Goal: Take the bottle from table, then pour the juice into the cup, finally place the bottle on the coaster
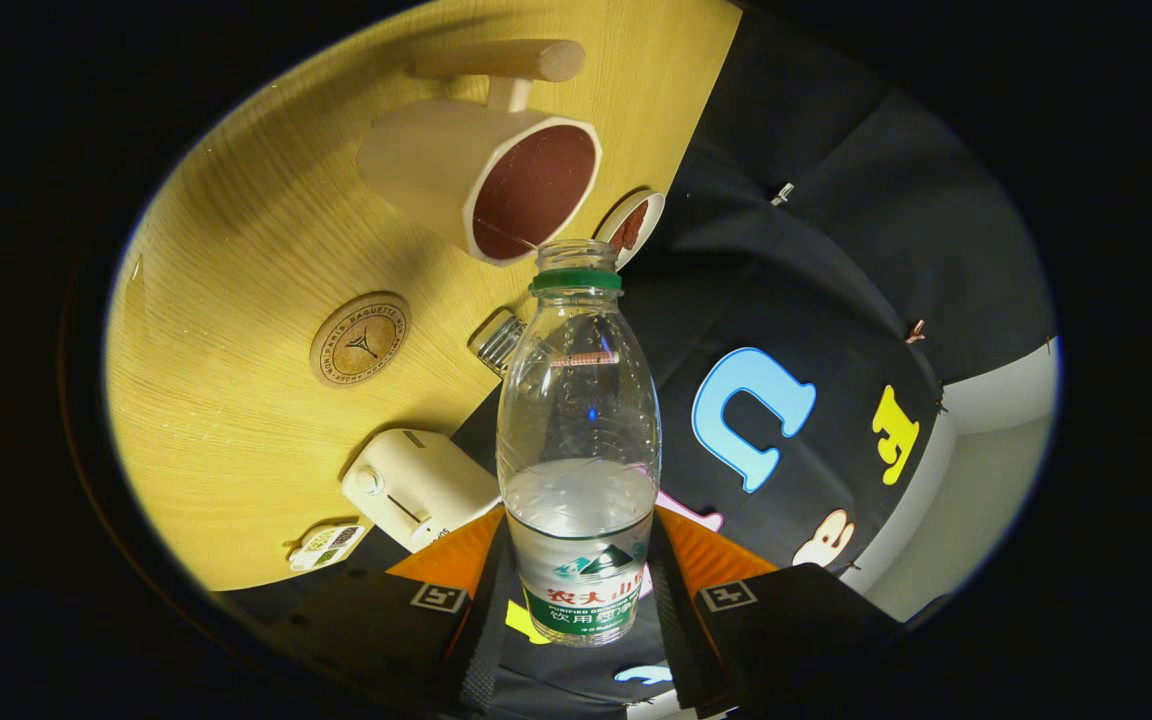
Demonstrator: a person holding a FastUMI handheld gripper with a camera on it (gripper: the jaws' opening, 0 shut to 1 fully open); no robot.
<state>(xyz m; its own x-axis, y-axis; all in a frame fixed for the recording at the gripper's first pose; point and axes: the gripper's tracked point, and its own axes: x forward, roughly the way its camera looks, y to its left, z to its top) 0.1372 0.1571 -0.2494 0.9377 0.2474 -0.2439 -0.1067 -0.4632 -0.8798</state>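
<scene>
Clear plastic bottle point(578, 440), uncapped and part full, sat clamped between our fingers point(581, 590), its mouth near the cup point(496, 175) rim above the wooden worktop point(236, 300).

Warm light on the table point(236, 400), soft shadows beside the cup point(476, 175), sharp centre, fisheye-bent darkening edges.

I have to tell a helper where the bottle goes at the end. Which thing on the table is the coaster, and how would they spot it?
Start at the wooden table. The coaster lies flat on it, between the big cream cup and the small cream box, beside the bottle that the hand-held gripper holds. It is the only flat brown disc with a printed ring.
</scene>
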